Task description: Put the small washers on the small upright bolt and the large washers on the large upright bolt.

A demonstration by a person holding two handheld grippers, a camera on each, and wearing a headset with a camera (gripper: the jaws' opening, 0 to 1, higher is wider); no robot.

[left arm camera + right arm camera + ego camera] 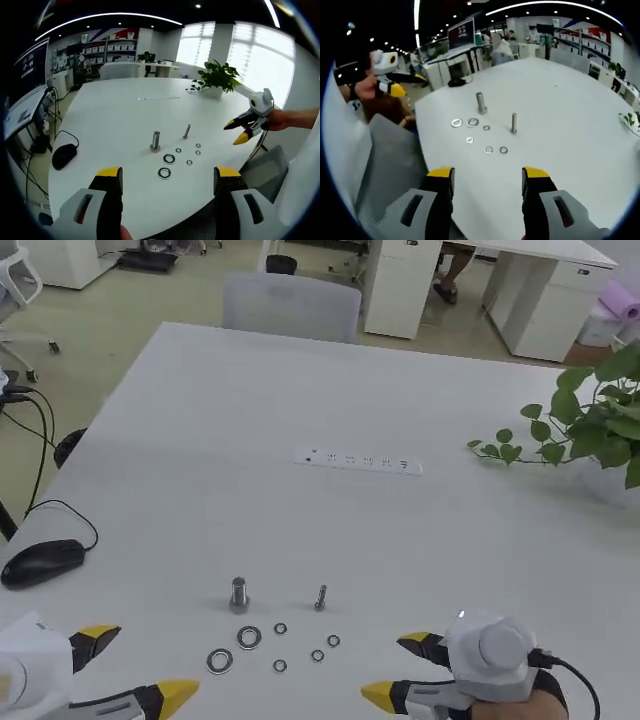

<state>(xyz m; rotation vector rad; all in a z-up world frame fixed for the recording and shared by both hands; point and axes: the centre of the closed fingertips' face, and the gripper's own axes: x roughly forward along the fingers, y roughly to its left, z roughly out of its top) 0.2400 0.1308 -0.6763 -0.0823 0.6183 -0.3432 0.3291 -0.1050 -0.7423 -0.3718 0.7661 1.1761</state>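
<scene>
The large upright bolt (238, 593) (155, 140) (481, 102) and the thinner small upright bolt (320, 597) (187, 131) (513, 122) stand near the white table's front edge, both bare. In front of them lie two large washers (249, 637) (169, 159) (473, 122) and several small washers (317, 655) (189, 162) (489, 149), flat on the table. My left gripper (140, 665) (169, 172) is open and empty, left of the washers. On their right, my right gripper (390, 668) (488, 172) is also open, holding nothing.
A black mouse (42, 562) with its cable lies at the table's left edge. A white power strip (358, 461) sits mid-table and a potted plant (585, 425) at the far right. A grey chair (290, 305) stands behind the table.
</scene>
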